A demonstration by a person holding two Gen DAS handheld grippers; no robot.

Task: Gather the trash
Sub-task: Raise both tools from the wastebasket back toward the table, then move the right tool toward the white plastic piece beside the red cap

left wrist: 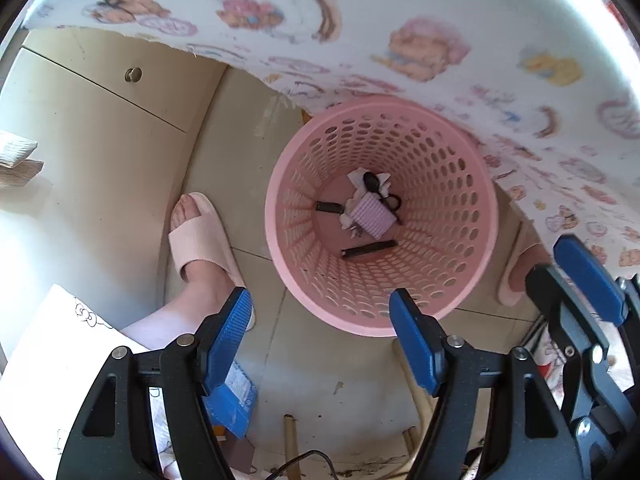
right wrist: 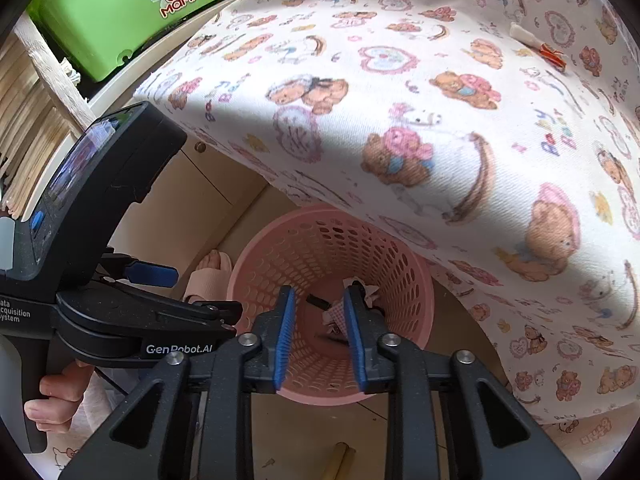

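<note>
Both the left claw [left wrist: 320,320] and right claw [right wrist: 320,336] are released, empty. The wrapper [right wrist: 540,46], upper right, is judged light, crushable; its middle should be pinched.

A round pink basket [left wrist: 380,216] with hole-pierced walls stands upright on the floor, partly under the bench's edge. At its bottom lies trash: crumpled white paper [left wrist: 366,184], a ribbed lilac packet [left wrist: 376,218] at the centre, a black spoon [left wrist: 370,181] and a dark stick [left wrist: 368,249] nearer the rim.

Beige tile floor [left wrist: 304,364], cream cabinet [left wrist: 100,92] w/ round knob [left wrist: 133,75], bear-print tablecloth [right wrist: 420,128] part sunlit.
</note>
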